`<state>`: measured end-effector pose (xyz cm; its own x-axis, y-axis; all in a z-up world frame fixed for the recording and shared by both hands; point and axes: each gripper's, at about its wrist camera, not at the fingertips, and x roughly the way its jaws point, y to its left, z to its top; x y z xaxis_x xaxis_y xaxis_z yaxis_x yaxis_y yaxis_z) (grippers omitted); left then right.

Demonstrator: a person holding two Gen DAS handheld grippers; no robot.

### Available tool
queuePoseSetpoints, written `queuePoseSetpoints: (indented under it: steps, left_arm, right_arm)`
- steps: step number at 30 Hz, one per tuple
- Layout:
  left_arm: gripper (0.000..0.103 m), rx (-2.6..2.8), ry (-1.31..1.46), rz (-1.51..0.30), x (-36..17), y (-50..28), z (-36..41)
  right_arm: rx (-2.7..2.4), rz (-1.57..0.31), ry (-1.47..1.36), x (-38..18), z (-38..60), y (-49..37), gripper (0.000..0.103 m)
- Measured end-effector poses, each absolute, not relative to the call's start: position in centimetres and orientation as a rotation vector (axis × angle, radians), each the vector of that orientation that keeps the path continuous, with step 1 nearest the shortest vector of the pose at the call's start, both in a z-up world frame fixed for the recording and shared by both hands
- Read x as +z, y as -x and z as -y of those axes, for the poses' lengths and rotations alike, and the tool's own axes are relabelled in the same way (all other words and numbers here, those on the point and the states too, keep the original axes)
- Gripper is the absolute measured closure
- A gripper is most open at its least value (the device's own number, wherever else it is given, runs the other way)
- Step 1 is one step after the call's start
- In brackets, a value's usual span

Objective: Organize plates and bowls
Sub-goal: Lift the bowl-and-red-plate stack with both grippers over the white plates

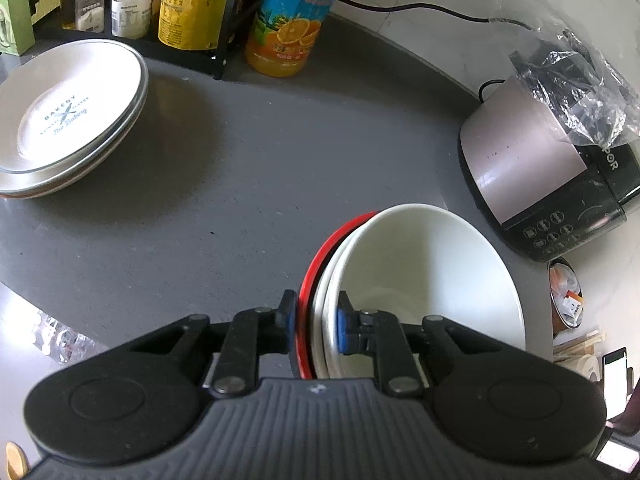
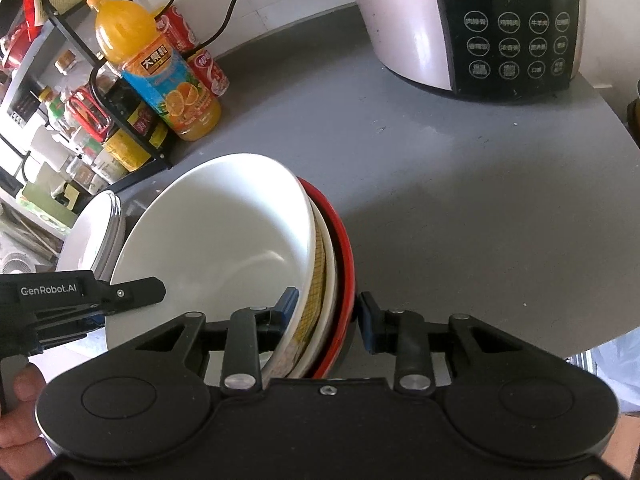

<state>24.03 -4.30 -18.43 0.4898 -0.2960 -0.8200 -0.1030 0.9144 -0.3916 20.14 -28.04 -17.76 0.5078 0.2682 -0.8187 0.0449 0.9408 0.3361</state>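
A stack of nested bowls (image 1: 432, 280), white ones inside a red one (image 1: 316, 264), sits on the grey counter. My left gripper (image 1: 316, 320) is shut on the near rim of the stack. In the right wrist view the same stack (image 2: 224, 248) shows with the red bowl (image 2: 344, 256) outermost. My right gripper (image 2: 326, 316) straddles the stack's rim; its left pad touches the white bowl and its right pad stands slightly off the red rim. A stack of white plates (image 1: 68, 120) lies at the far left and also shows in the right wrist view (image 2: 94, 236).
An orange juice bottle (image 1: 288, 20) and a black rack of jars (image 1: 192, 8) stand at the back. A rice cooker (image 1: 552, 168) under a plastic bag stands at the right, close in the right wrist view (image 2: 480, 24). Bare grey counter (image 1: 240, 152) lies between the stacks.
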Motion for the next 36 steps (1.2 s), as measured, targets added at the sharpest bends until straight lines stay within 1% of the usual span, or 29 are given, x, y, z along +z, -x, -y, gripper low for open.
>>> queuePoseSetpoints:
  steps: [15,25,36]
  left_arm:
    - [0.085,-0.168,0.430,-1.053,-17.3,-25.9,1.6]
    - [0.085,-0.208,0.400,-1.046,-14.0,-28.7,-3.0]
    - [0.085,-0.204,0.375,-1.001,-10.2,-31.2,-9.5]
  right_arm:
    - [0.077,-0.995,-0.361,-15.9,24.7,-21.2,0.072]
    - [0.064,-0.961,-0.377,-13.0,19.7,-23.3,0.072]
    - [0.099,-0.926,-0.374,-10.5,13.0,-25.8,0.072]
